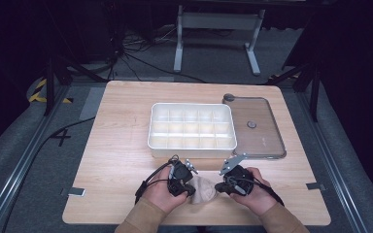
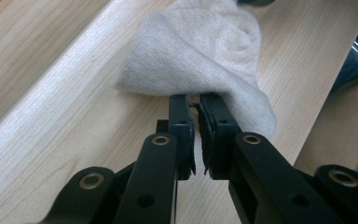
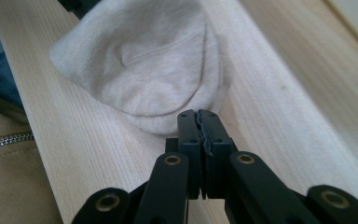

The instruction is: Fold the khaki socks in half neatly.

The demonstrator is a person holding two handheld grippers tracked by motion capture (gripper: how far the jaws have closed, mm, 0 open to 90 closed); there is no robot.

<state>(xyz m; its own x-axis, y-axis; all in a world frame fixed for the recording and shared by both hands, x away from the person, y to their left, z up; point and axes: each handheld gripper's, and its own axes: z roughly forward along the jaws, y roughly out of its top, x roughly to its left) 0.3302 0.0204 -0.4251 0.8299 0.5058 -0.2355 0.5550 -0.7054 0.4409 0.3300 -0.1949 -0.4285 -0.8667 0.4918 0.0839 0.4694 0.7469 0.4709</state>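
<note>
At the worktop's (image 1: pixel 126 145) near edge, our left claw (image 2: pixel 195 103) stands slightly parted at the cream sock's (image 1: pixel 204 189) hem, right claw (image 3: pixel 198 116) closed, empty; a loose pinch could drop it.

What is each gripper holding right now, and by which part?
The right gripper is shut at the rim of the beige sock; whether cloth is pinched cannot be told. The left gripper stands slightly open at the sock's edge, pads not pressing.
</note>
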